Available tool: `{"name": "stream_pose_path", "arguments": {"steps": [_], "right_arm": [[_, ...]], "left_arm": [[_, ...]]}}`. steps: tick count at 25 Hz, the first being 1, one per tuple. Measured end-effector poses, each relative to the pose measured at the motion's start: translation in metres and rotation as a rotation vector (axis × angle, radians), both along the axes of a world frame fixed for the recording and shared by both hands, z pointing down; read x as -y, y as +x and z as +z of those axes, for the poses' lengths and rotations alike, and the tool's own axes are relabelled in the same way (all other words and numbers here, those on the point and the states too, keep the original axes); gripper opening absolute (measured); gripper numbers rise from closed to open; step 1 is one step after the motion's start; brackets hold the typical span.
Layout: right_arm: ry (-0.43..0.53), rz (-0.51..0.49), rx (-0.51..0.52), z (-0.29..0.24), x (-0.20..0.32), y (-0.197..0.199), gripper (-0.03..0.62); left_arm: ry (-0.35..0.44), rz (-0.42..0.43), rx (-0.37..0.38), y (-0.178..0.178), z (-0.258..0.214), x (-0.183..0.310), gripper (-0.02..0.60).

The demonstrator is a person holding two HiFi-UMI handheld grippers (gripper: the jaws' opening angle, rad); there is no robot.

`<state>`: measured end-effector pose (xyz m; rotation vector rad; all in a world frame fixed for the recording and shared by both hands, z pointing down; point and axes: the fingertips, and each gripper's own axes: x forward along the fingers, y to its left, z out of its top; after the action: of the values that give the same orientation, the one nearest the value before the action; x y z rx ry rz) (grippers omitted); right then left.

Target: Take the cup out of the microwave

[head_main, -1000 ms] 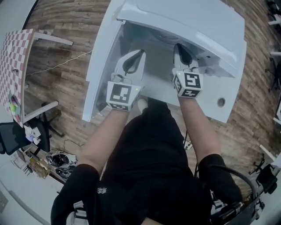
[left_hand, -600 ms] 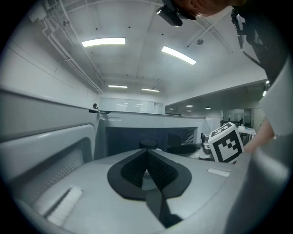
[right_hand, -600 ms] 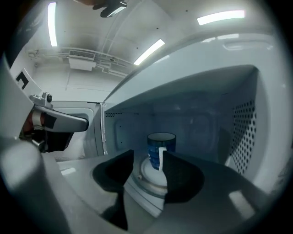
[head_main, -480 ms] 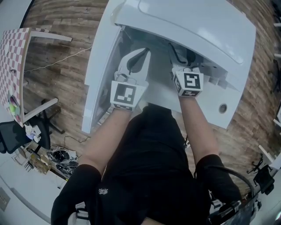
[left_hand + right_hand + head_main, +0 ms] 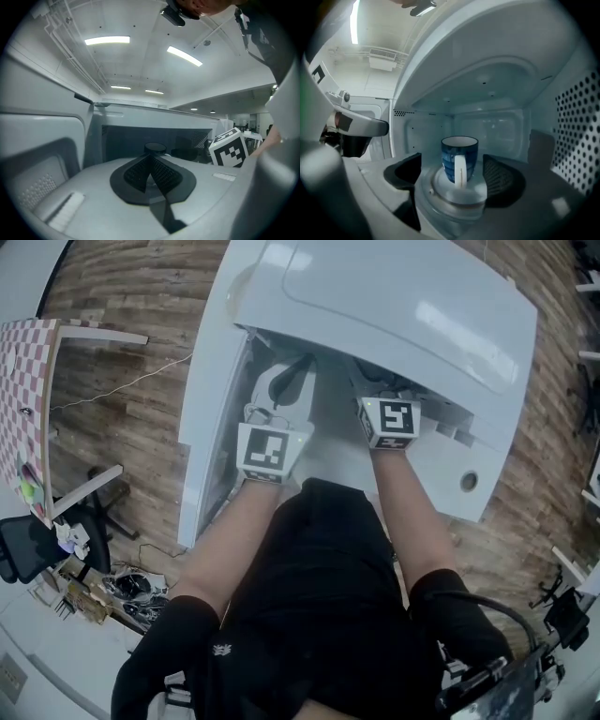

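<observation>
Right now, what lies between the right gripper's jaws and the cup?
Only the bare glass turntable, seen in the right gripper view. The jaws of the right gripper are opening; the cup shows in their gap, untouched.

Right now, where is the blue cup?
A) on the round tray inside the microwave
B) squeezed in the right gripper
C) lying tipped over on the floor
A: the cup stands upright on the tray in the microwave, and the right gripper's opening jaws don't touch it.
</observation>
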<state>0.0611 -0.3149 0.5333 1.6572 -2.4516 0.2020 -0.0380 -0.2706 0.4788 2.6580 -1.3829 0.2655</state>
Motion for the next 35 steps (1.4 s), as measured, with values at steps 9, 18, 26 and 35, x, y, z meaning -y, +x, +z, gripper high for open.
{"name": "stream_pose_path", "arguments": {"steps": [9, 18, 26, 35], "right_arm": [[-0.06, 0.021, 0.009, 0.02, 0.033, 0.0, 0.457], [-0.07, 0.034, -0.041, 0.023, 0.053, -0.003, 0.406], [-0.063, 0.048, -0.046, 0.023, 0.038, -0.001, 0.295], [-0.079, 0.036, -0.047, 0.021, 0.01, -0.001, 0.294]], "left_arm": [[-0.013, -0.011, 0.008, -0.004, 0.001, 0.007, 0.0], [-0.013, -0.033, 0.012, -0.017, -0.004, 0.01, 0.0], [-0.008, -0.043, 0.013, -0.021, -0.007, 0.003, 0.0], [-0.006, -0.047, 0.019, -0.021, -0.009, -0.009, 0.0]]}}
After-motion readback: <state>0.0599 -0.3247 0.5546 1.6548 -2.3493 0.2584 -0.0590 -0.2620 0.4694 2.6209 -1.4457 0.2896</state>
